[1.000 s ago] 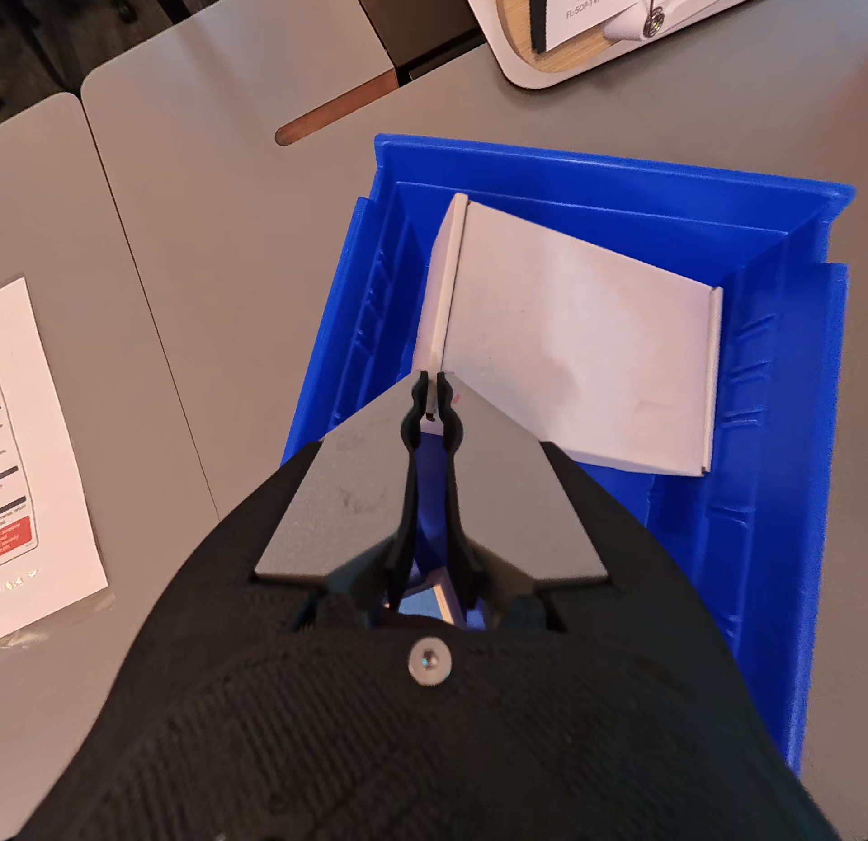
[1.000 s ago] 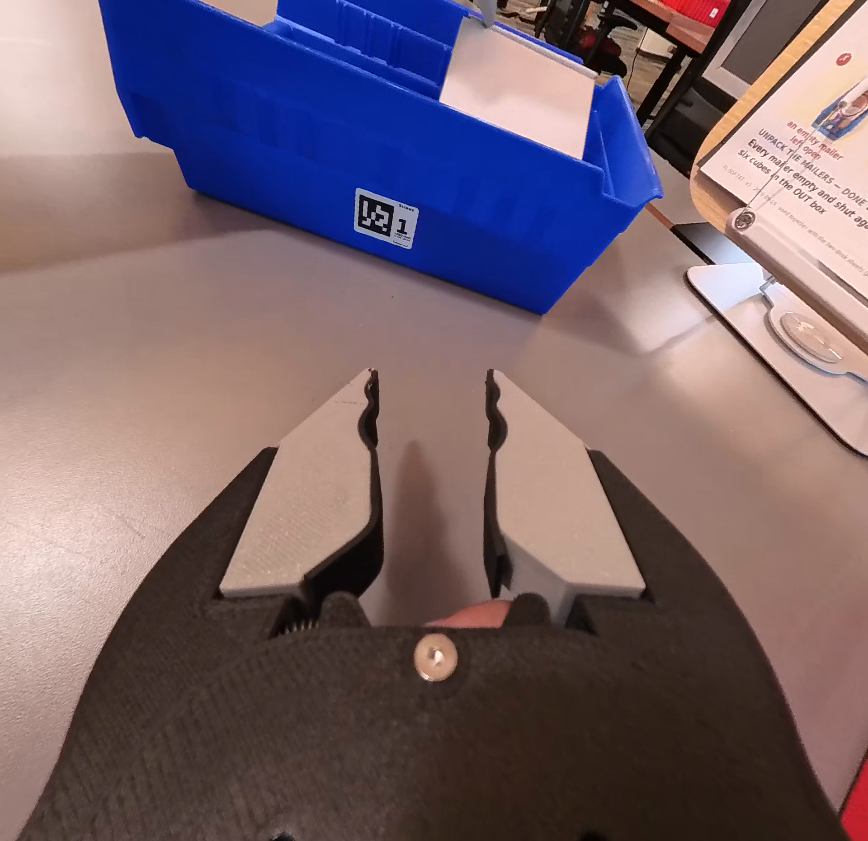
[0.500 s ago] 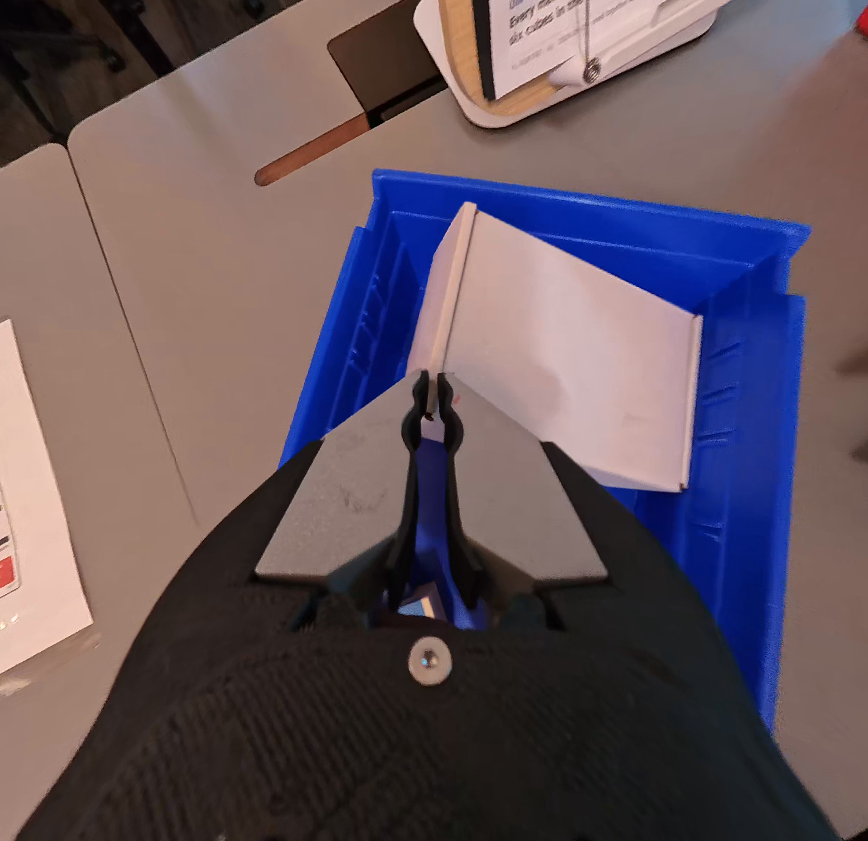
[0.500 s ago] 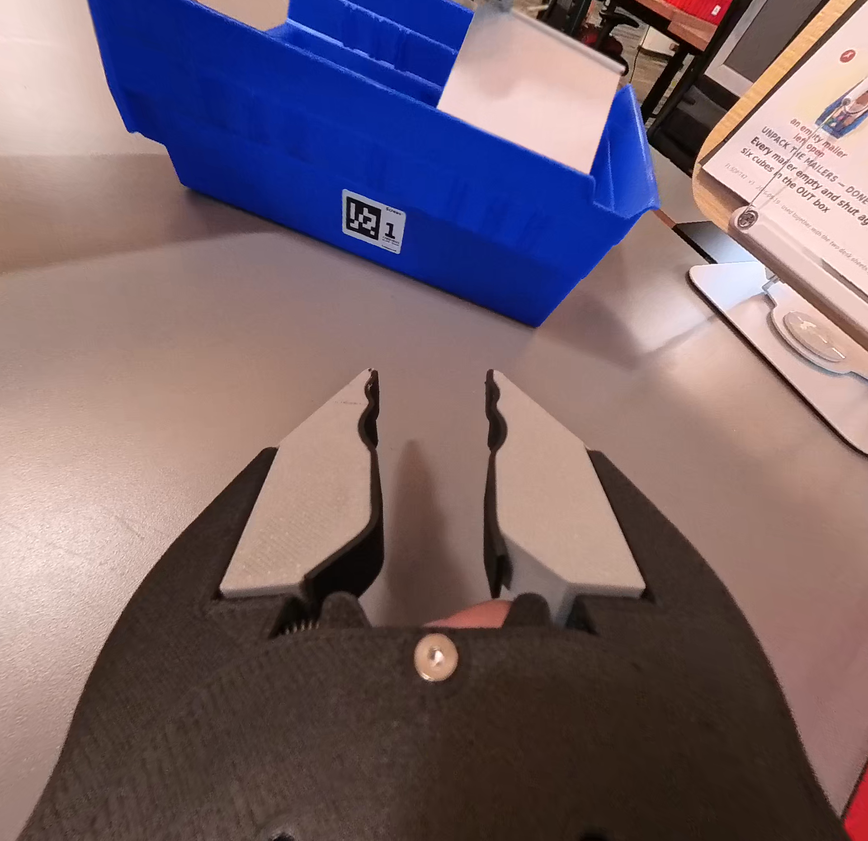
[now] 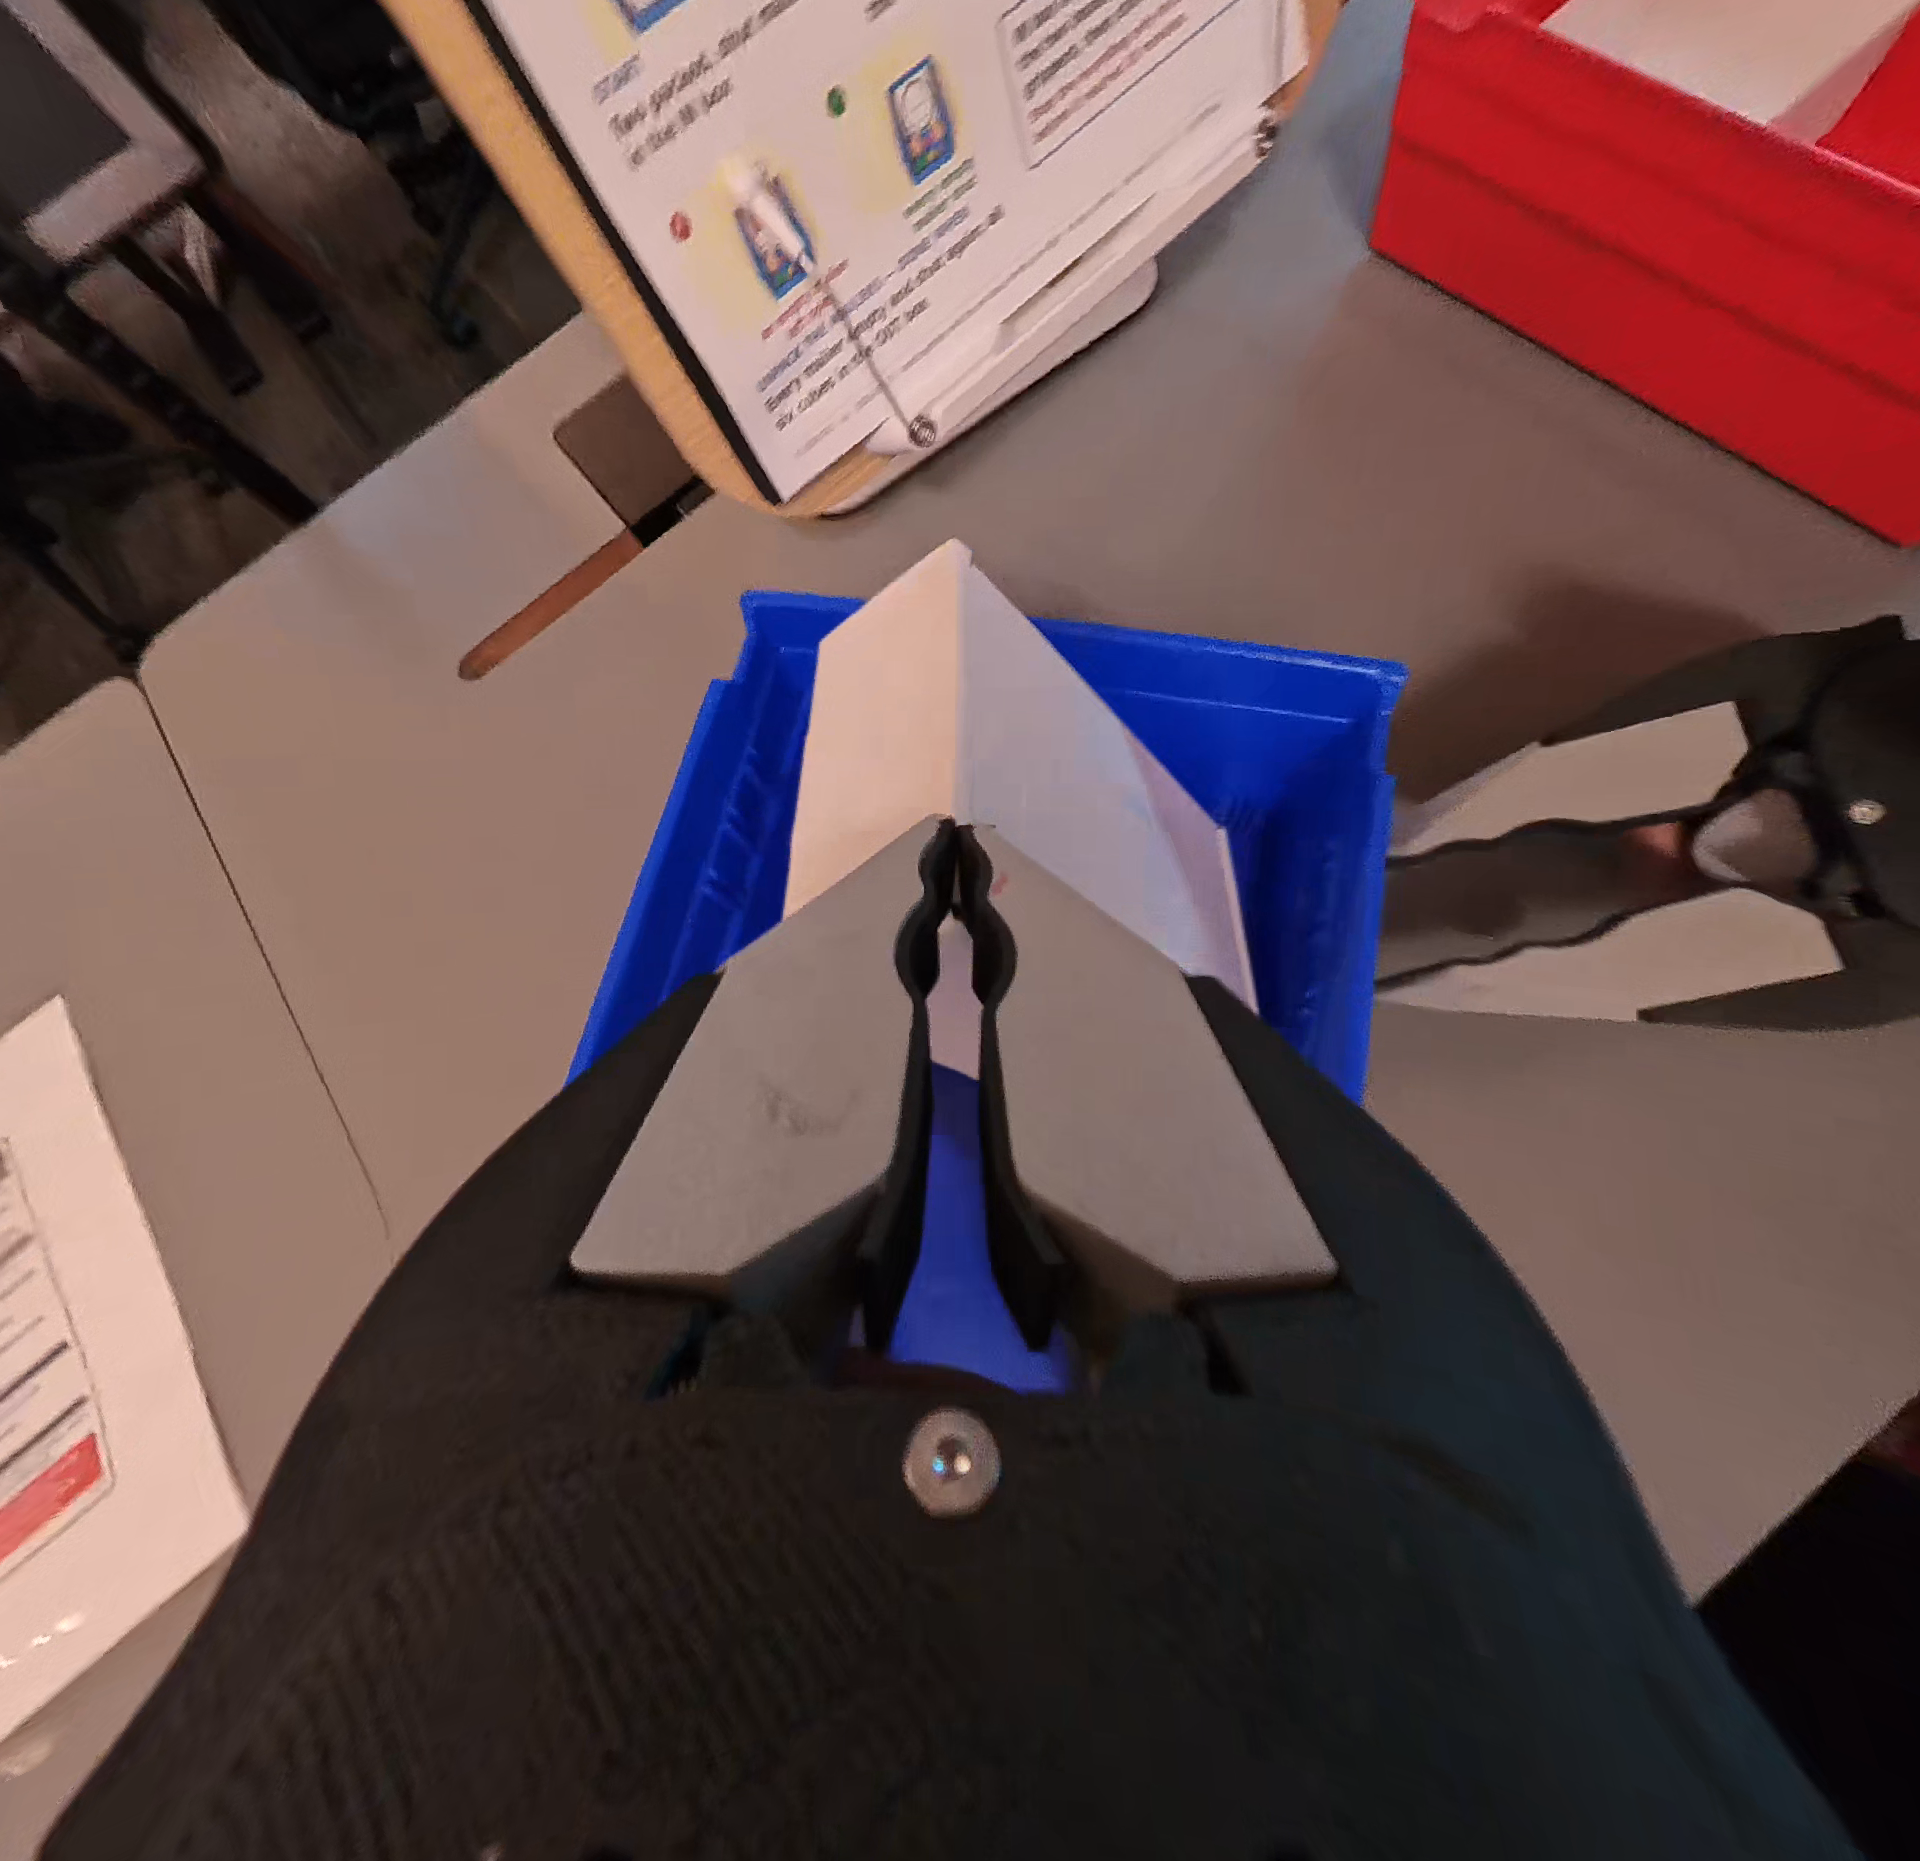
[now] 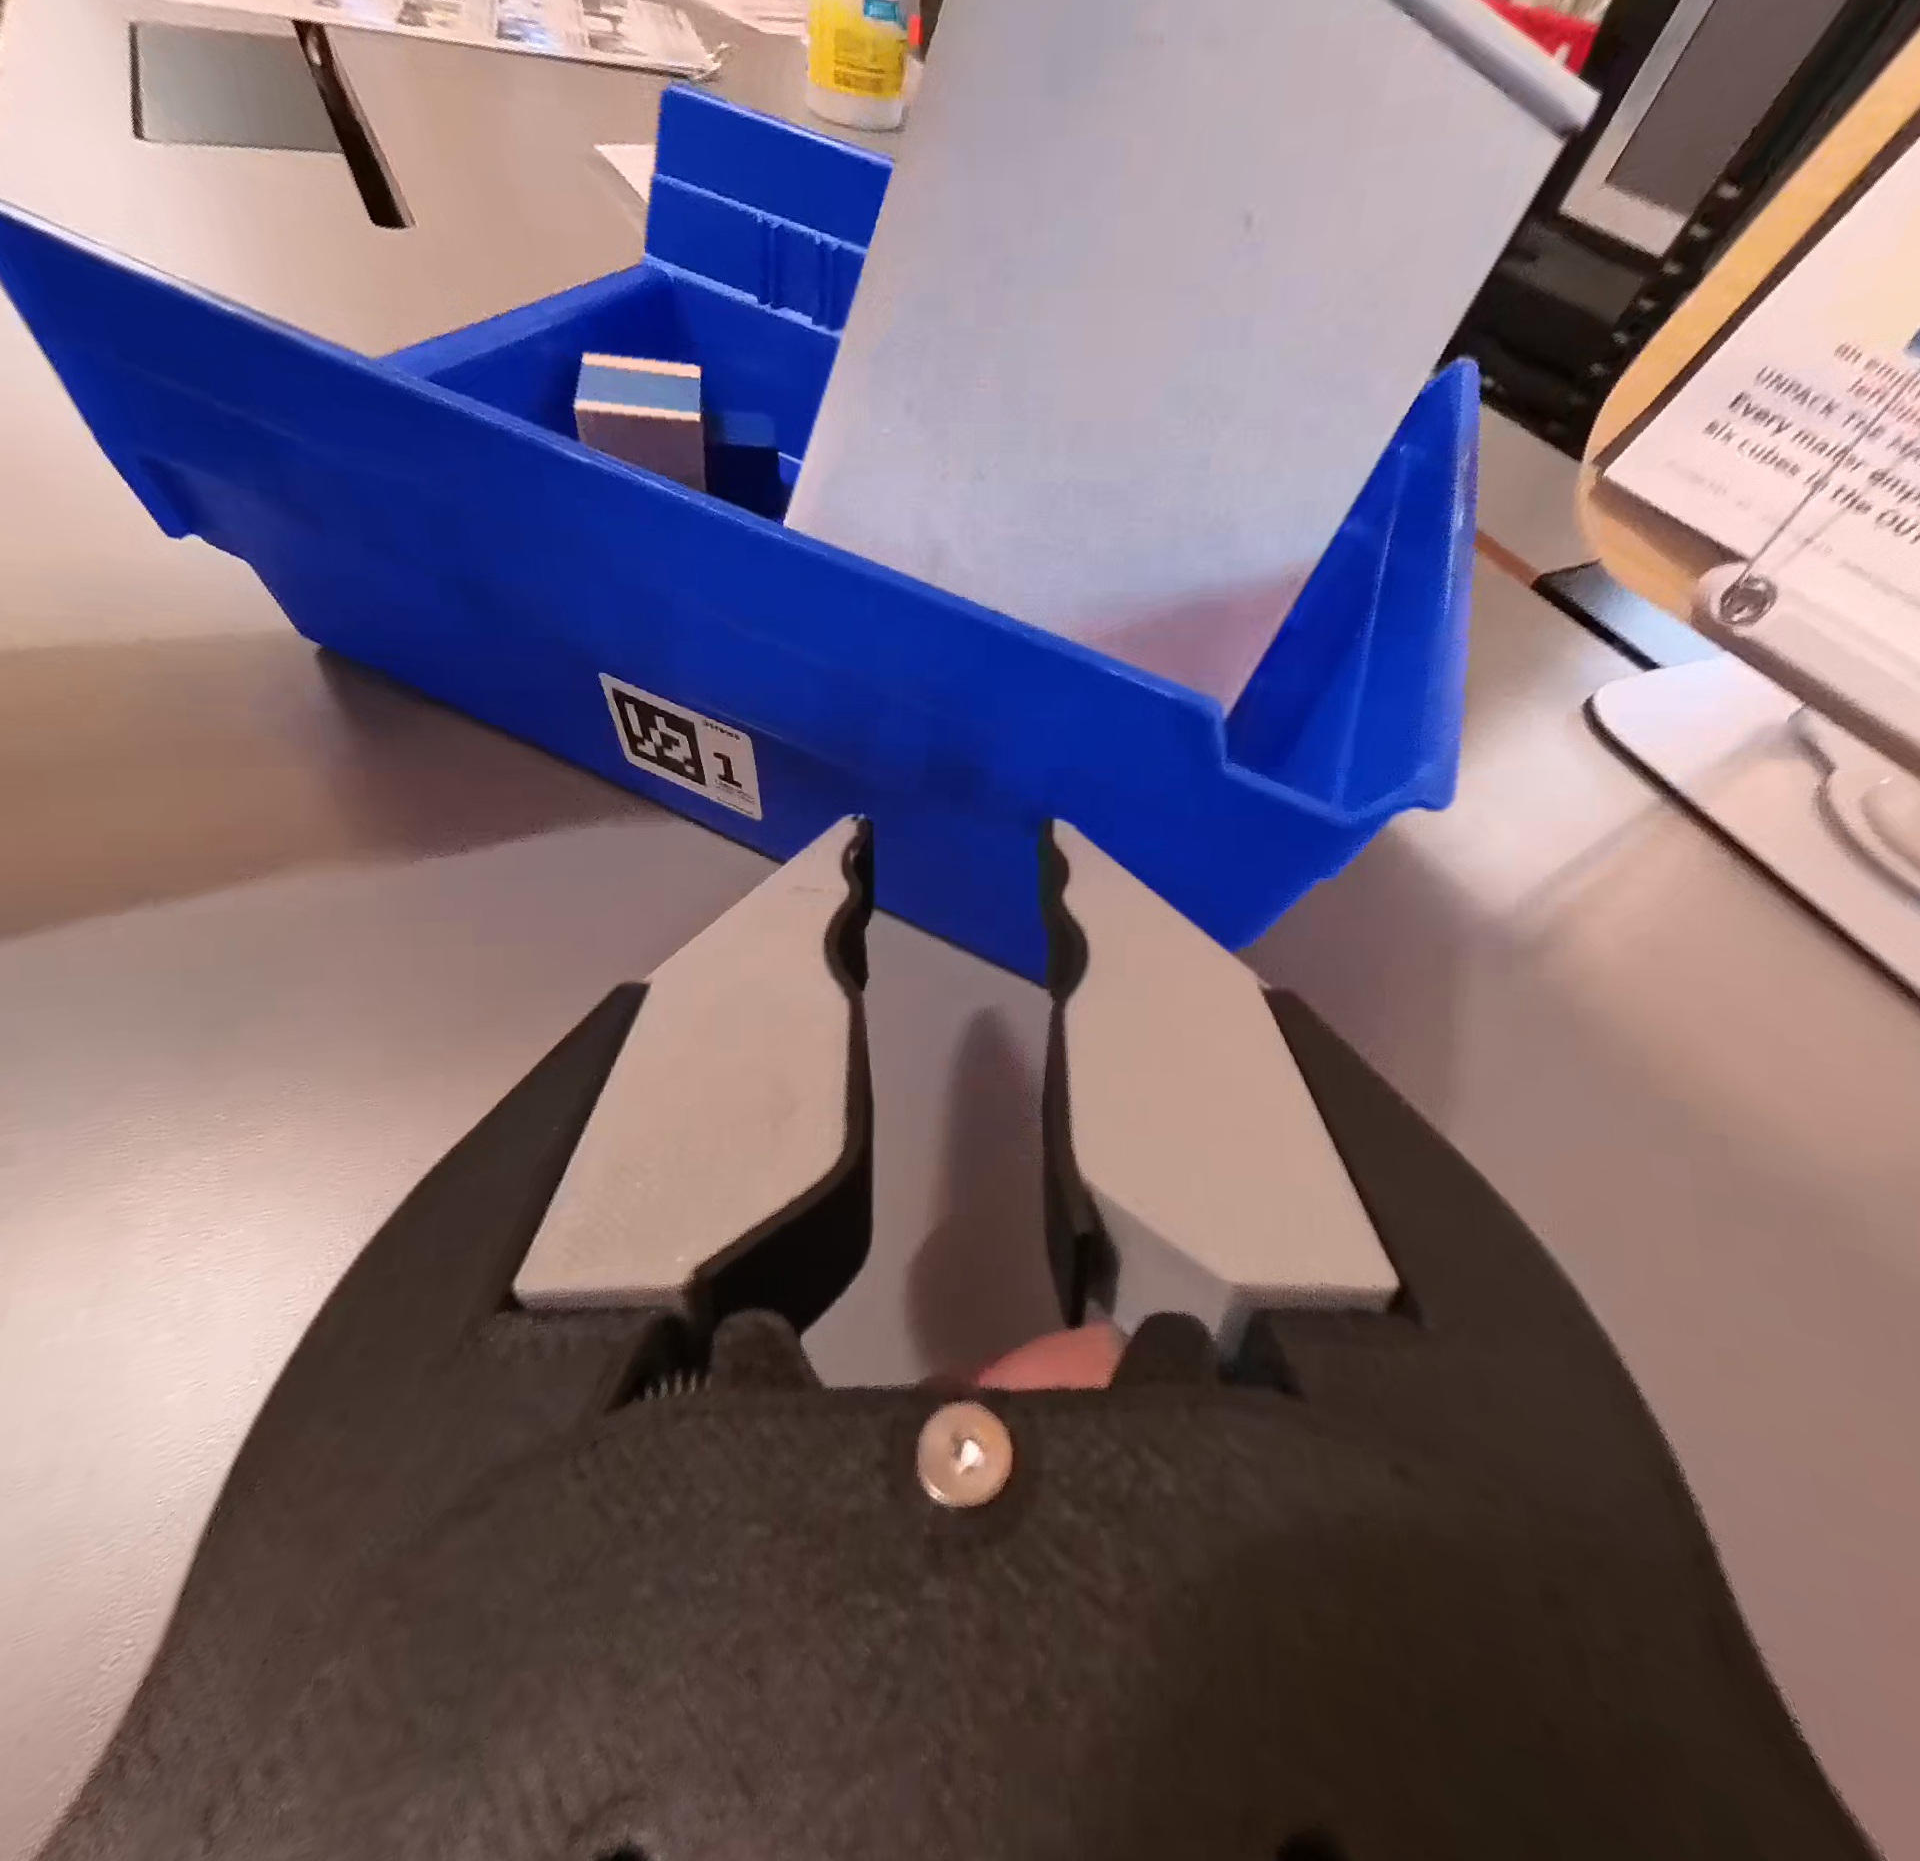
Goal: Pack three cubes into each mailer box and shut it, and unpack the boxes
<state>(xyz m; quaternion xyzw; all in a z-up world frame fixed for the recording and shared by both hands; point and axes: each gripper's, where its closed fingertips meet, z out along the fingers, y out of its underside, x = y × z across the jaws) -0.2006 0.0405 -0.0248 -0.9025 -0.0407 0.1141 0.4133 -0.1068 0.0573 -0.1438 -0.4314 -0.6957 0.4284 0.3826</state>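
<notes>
**White mailer box gripped and tilted up in a blue bin**

Left hand-held gripper (image 5: pixel 951 835) clamped, fingertips together, on the near edge of a white mailer box (image 5: pixel 997 731), tilted steeply with its lower end inside a blue bin (image 6: pixel 790 606) on the grey counter (image 6: pixel 312 1032). Seen from the right wrist: mailer box (image 6: pixel 1164 305) leaning toward the bin's right end, its top end well above the rim; a blue and white cube (image 6: pixel 636 414) standing farther left inside the bin. Right hand-held gripper (image 6: pixel 954 840) low over the counter just beside the bin's near wall, fingers apart, nothing between them. Beyond the bin, an instruction board (image 5: pixel 935 149) on a stand and a red bin (image 5: pixel 1642 211) with a white box inside.
</notes>
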